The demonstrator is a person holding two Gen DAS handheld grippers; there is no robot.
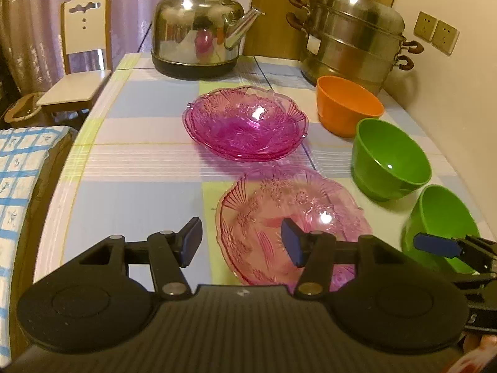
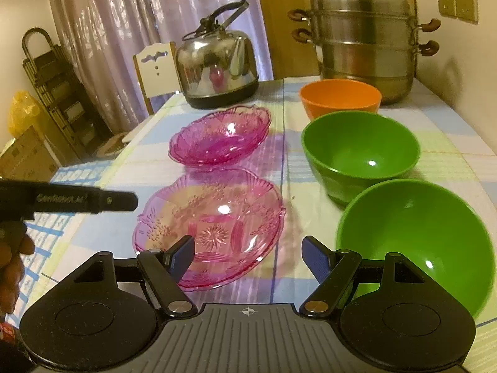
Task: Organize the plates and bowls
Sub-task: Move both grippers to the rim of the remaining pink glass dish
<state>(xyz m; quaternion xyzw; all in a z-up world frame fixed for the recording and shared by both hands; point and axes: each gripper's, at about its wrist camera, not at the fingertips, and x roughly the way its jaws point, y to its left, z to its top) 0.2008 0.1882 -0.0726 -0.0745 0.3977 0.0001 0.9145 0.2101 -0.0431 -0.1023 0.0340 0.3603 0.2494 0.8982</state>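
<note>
A near pink glass plate [image 1: 289, 217] [image 2: 214, 223] lies on the checked tablecloth. A darker pink stack of glass plates [image 1: 245, 121] [image 2: 220, 136] lies behind it. On the right stand an orange bowl [image 1: 348, 105] [image 2: 340, 96], a middle green bowl [image 1: 388, 158] [image 2: 360, 152] and a near green bowl [image 1: 441, 223] [image 2: 416, 242]. My left gripper [image 1: 242, 242] is open and empty, straddling the near plate's left rim. My right gripper [image 2: 248, 258] is open and empty, between the near plate and the near green bowl.
A steel kettle [image 1: 198, 28] [image 2: 217, 59] and a stacked steel steamer pot [image 1: 354, 31] [image 2: 363, 37] stand at the table's far end. A white chair [image 1: 84, 49] is beyond the left edge. A blue checked cloth [image 1: 18, 168] lies at the left.
</note>
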